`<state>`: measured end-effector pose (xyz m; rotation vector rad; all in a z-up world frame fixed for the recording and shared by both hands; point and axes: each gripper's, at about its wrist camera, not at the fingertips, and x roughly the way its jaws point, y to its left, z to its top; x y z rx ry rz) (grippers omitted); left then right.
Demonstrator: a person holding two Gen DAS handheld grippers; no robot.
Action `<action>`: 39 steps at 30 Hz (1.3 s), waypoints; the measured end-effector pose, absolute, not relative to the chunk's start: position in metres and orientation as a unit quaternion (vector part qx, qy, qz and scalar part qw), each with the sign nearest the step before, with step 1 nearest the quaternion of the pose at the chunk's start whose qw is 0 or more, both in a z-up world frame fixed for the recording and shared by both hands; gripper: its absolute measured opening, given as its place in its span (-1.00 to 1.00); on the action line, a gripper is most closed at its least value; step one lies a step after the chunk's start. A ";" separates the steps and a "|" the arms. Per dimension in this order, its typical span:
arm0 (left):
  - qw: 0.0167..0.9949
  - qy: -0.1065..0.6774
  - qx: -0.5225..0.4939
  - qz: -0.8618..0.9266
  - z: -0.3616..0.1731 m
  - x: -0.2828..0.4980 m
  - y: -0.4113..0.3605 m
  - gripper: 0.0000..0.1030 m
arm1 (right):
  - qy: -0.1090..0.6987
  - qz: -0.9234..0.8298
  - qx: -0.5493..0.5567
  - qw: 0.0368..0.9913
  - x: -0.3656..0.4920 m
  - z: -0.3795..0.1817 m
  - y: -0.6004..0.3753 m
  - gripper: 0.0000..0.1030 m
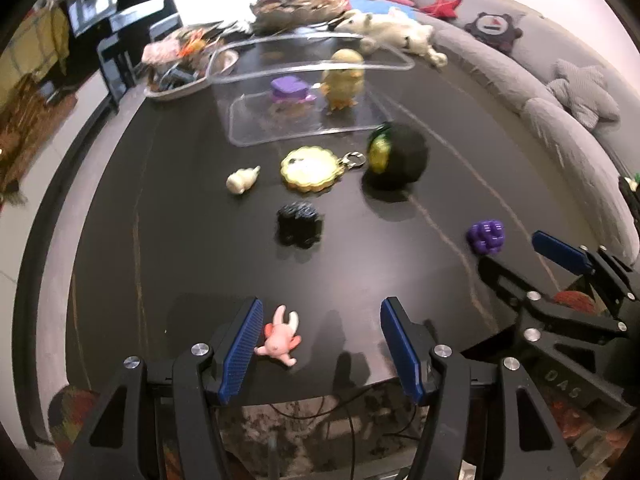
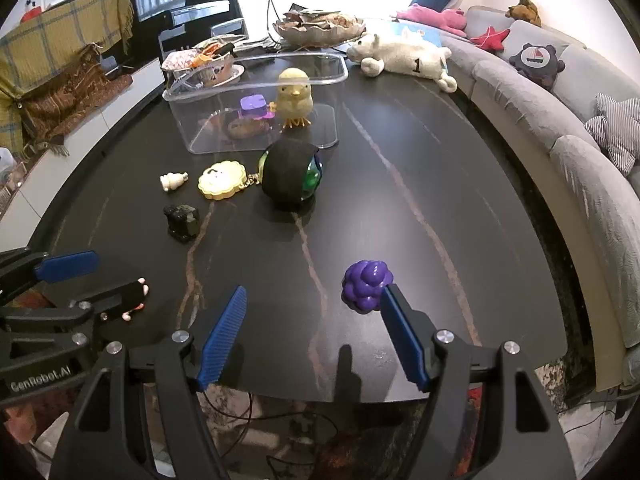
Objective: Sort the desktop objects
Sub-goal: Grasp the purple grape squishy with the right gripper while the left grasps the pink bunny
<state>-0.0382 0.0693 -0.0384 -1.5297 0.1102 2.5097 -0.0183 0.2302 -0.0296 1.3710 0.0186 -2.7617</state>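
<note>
My left gripper (image 1: 322,344) is open near the table's front edge, with a small pink bunny figure (image 1: 280,338) lying between its fingers, close to the left pad (image 1: 240,350). My right gripper (image 2: 314,334) is open; a purple grape toy (image 2: 366,285) lies just beyond its right fingertip (image 2: 400,336). A clear plastic bin (image 2: 256,100) at the back holds a yellow chick (image 2: 294,98) and a purple toy (image 2: 254,108). On the table lie a black ball (image 2: 290,178), a yellow cookie keychain (image 2: 222,180), a small white figure (image 2: 173,181) and a black toy (image 2: 182,220).
The dark marble table (image 2: 400,200) has a white plush bear (image 2: 404,58), snack bowls (image 2: 320,26) and a cluttered dish (image 2: 200,60) at its far end. A grey sofa (image 2: 560,120) curves along the right. Cables lie on the floor below the front edge.
</note>
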 end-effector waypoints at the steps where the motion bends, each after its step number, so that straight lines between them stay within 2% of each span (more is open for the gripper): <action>1: 0.098 0.035 -0.520 0.848 -0.041 -0.039 0.068 0.12 | 0.007 -0.895 0.446 0.028 -0.020 -0.032 0.231 0.31; 16: 0.072 0.044 -0.523 0.848 -0.070 -0.036 0.066 0.12 | 0.018 -0.888 0.460 0.019 -0.032 -0.054 0.236 0.30; 39: 0.048 0.055 -0.525 0.848 -0.089 -0.036 0.068 0.11 | 0.019 -0.876 0.482 0.008 -0.050 -0.078 0.243 0.13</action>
